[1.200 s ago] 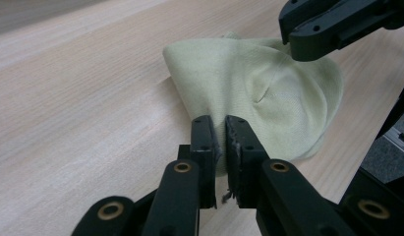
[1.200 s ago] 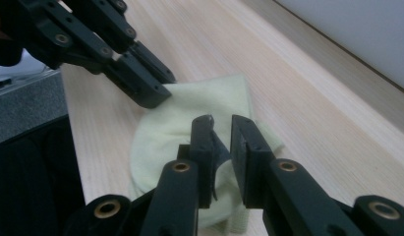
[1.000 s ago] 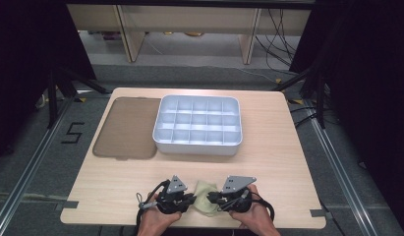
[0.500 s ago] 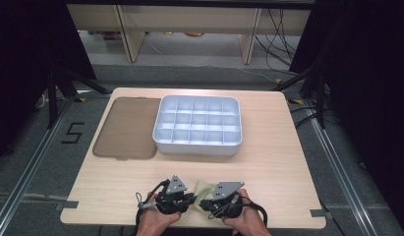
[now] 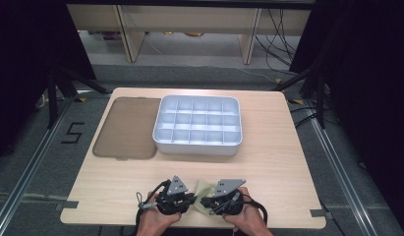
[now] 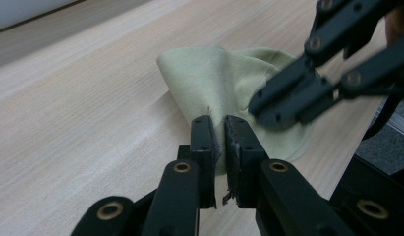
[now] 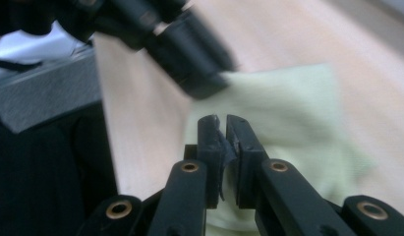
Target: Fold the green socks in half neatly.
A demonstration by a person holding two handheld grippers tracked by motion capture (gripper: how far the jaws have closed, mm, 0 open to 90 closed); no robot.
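While the left hand-held gripper [image 5: 189, 200] sits clenched on the near edge of the pale green cloth [image 5: 205, 189] at the front of the bench [image 5: 283, 167], the right hand-held gripper [image 5: 205, 202] has slid leftward since a second ago, closing most of the gap between the two. In the left gripper view its jaws are pressed shut with a fold of the cloth [image 6: 224, 83] pinched between them, and in the right gripper view the other pair likewise looks closed on the fabric [image 7: 283, 108], though that picture is blurred. With both grips brought close together, the cloth bunches up between them, which suggests a fold is being formed. The compartment tray [image 5: 198, 125] and the brown mat [image 5: 126, 128] sit well apart, farther back.
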